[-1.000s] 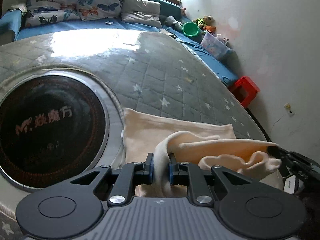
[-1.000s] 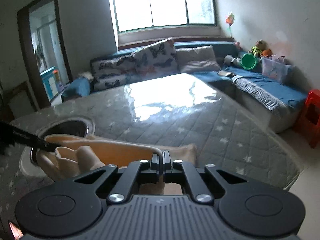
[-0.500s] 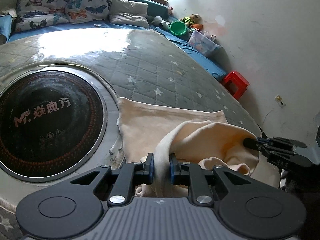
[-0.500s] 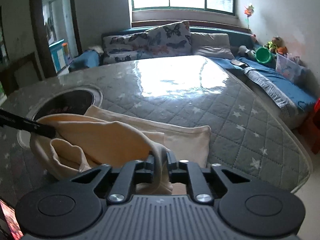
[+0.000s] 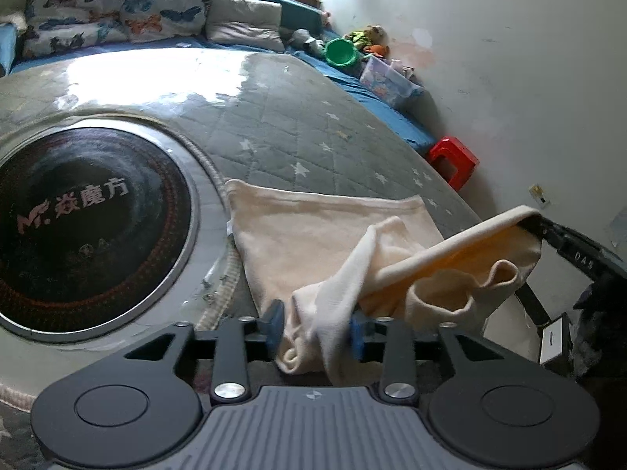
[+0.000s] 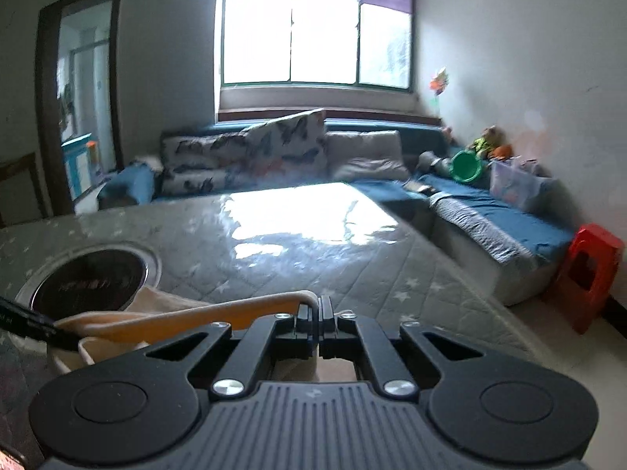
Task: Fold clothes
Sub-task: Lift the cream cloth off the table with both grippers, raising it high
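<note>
Two hand-held black two-finger grippers, one cream-coloured soft knit garment [image 5: 333, 231].

Garment: lower part lies flat on the grey quilted star-print table cover [image 5: 298, 129], just beside the round black glass cooktop with a steel rim [image 5: 86, 227] set into the table. Upper part is lifted off the cover; a hemmed edge runs taut up to the right, and a sleeve opening hangs below it.

Left gripper [image 5: 317, 327]: jaws opening, blue pads apart, a bunched fold of the garment between them; the pads are not visibly pressing on it.

Right gripper [image 6: 318, 315]: jaws closed together, pinching the hemmed edge of the garment, which arcs away to the left in its own view. Its tip is seen in the left wrist view holding the raised corner.

Surroundings: blue sofa [image 6: 490, 211] with butterfly-print cushions [image 5: 117, 11], green plastic bowl [image 5: 343, 51], red plastic stool [image 5: 452, 160], bright window [image 6: 317, 35].
</note>
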